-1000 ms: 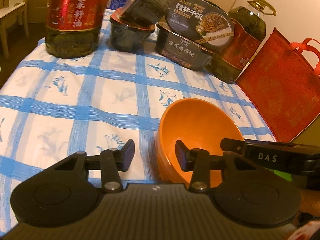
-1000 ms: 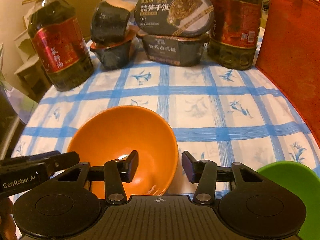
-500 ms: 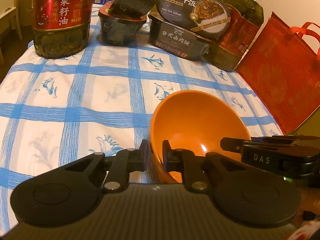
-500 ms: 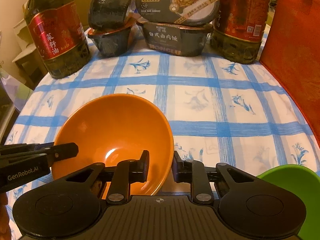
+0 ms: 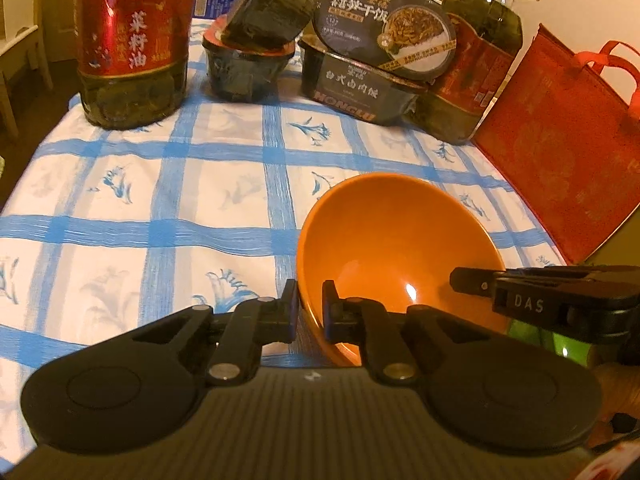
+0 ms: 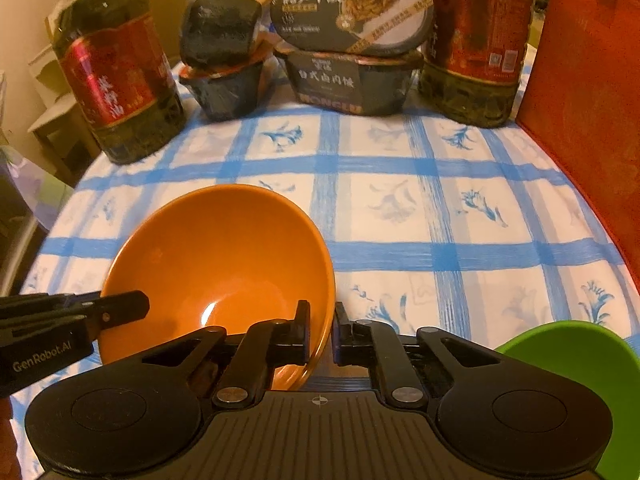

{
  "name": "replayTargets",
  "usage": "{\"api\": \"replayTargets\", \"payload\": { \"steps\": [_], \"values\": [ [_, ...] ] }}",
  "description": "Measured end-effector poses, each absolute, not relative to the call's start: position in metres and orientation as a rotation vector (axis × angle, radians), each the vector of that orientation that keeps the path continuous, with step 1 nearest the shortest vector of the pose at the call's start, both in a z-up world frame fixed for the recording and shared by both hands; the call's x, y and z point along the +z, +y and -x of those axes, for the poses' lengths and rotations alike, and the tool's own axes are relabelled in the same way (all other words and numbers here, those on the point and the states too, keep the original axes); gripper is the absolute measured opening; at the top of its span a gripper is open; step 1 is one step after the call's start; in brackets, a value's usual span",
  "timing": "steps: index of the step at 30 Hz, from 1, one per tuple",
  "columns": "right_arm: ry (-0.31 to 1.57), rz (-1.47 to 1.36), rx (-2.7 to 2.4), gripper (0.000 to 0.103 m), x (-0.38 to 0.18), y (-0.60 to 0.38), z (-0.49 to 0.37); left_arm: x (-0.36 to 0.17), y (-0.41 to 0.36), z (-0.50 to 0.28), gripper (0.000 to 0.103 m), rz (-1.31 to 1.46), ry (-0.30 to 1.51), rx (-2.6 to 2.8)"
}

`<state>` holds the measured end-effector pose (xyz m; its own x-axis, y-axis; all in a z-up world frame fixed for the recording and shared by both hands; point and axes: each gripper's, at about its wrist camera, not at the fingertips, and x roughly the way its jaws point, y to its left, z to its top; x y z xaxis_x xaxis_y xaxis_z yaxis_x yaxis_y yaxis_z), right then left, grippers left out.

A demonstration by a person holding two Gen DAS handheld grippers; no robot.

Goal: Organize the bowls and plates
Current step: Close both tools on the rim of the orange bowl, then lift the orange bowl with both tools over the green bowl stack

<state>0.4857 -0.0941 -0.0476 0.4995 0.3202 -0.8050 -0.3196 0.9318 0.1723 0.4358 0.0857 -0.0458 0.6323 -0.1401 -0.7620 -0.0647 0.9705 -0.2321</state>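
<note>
An orange bowl (image 5: 396, 240) is held over the blue-checked tablecloth (image 5: 160, 208); it also shows in the right wrist view (image 6: 216, 256). My left gripper (image 5: 309, 312) is shut on the bowl's left rim. My right gripper (image 6: 321, 334) is shut on its right rim. Each gripper shows in the other's view, the right one (image 5: 552, 300) and the left one (image 6: 60, 328). A green bowl (image 6: 576, 380) sits at the near right, partly hidden behind my right gripper; a sliver of it shows in the left wrist view (image 5: 532, 332).
At the back stand two large oil bottles (image 6: 116, 88) (image 6: 476, 44), stacked black meal boxes (image 6: 352, 52) and dark packets (image 6: 220, 64). A red tote bag (image 6: 592, 100) stands along the right edge. A chair (image 5: 16, 48) is off the table's left.
Both grippers went from open to shut on the orange bowl's opposite rims. The bowl now sits slightly higher and tilted in my grip.
</note>
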Motion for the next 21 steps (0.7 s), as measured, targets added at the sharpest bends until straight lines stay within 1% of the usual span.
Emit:
{"api": "replayTargets", "payload": {
  "steps": [11,16,21],
  "values": [
    [0.916,-0.047,0.404,0.010,0.017,-0.112,-0.453,0.018,0.076,-0.402,0.010,0.233,0.841,-0.057],
    [0.896,-0.071,0.384,0.010,0.046,-0.138,-0.432,0.049,0.052,-0.386,0.010,0.215,0.815,-0.093],
    [0.876,-0.083,0.345,0.010,0.067,-0.173,-0.413,0.067,0.018,-0.376,0.010,0.194,0.801,-0.142]
  ]
}}
